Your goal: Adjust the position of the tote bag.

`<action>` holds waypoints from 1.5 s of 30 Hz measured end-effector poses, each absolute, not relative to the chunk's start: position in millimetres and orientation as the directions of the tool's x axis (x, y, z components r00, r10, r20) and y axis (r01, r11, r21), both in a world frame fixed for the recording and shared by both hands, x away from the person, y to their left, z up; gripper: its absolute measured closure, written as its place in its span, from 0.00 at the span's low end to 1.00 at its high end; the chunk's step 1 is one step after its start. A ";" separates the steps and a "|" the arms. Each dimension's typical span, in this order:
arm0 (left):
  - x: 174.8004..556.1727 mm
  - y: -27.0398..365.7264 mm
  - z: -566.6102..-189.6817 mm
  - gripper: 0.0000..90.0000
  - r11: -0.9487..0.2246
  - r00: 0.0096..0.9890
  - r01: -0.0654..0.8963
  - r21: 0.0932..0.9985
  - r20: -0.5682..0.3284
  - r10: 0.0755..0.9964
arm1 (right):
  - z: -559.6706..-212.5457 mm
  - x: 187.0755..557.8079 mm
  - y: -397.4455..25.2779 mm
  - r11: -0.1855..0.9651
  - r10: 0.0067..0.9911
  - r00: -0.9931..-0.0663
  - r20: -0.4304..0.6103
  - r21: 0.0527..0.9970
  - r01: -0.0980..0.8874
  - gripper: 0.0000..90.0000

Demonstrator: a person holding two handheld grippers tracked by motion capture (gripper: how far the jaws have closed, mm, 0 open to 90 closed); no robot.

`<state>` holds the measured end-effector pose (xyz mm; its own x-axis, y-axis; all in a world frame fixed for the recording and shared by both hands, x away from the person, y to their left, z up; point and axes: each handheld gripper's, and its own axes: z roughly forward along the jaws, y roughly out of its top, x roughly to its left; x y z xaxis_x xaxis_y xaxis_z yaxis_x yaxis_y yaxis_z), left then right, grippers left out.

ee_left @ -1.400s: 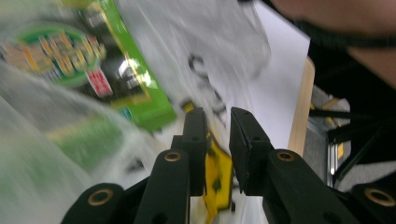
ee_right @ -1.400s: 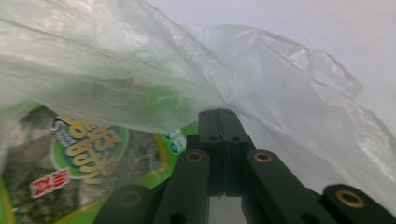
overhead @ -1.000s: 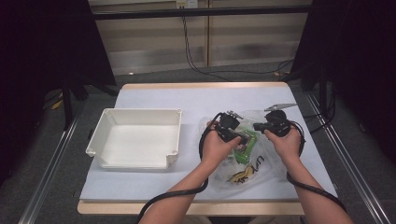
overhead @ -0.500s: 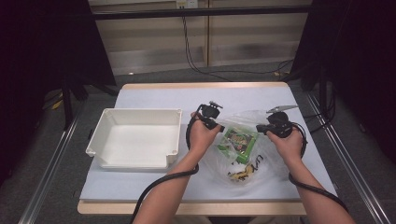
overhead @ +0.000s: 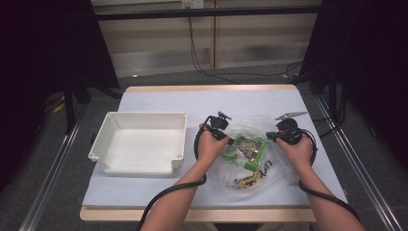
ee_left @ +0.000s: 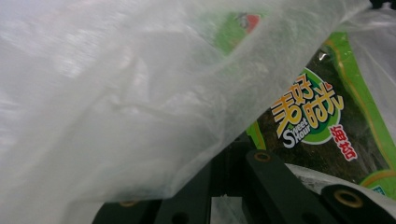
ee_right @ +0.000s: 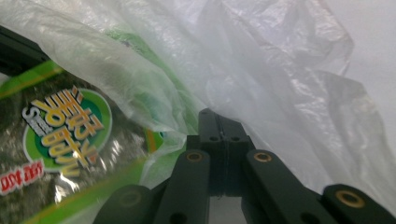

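Fingers of the right gripper (ee_right: 224, 140) are pressed together on the thin clear plastic bag (overhead: 250, 159); whether the left gripper's (ee_left: 229, 163) fingers pinch film I cannot tell. Limp, slippery and light, the bag lies right of the white plastic bin (overhead: 139, 142) on the desk (overhead: 159, 98), holding a green seaweed snack packet (overhead: 248, 147); its rim looks the best hold.

Empty white plastic bin (overhead: 139, 142) on the left part of a pale table (overhead: 159, 101), well apart from the work at the right. Wooden edge along the table's near side. Beyond the far edge, black cables (overhead: 202, 57) trailing over a grey floor (overhead: 159, 79).
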<state>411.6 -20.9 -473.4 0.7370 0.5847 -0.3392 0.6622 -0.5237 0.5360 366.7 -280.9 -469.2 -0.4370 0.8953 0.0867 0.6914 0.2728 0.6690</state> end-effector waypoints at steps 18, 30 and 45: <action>394.3 -12.7 -462.0 1.00 -0.533 0.770 0.627 0.568 -0.347 0.536 | -431.4 342.7 -266.9 0.254 0.873 -0.475 0.112 0.727 0.638 1.00; 397.9 -8.5 -456.8 1.00 -0.480 0.740 0.652 0.587 -0.356 0.570 | -439.1 321.5 -243.1 0.278 0.833 -0.534 0.146 0.723 0.632 1.00; 424.0 -5.7 -463.7 1.00 -0.469 0.695 0.689 0.553 -0.318 0.645 | -458.4 356.2 -265.9 0.268 0.896 -0.436 0.085 0.679 0.683 1.00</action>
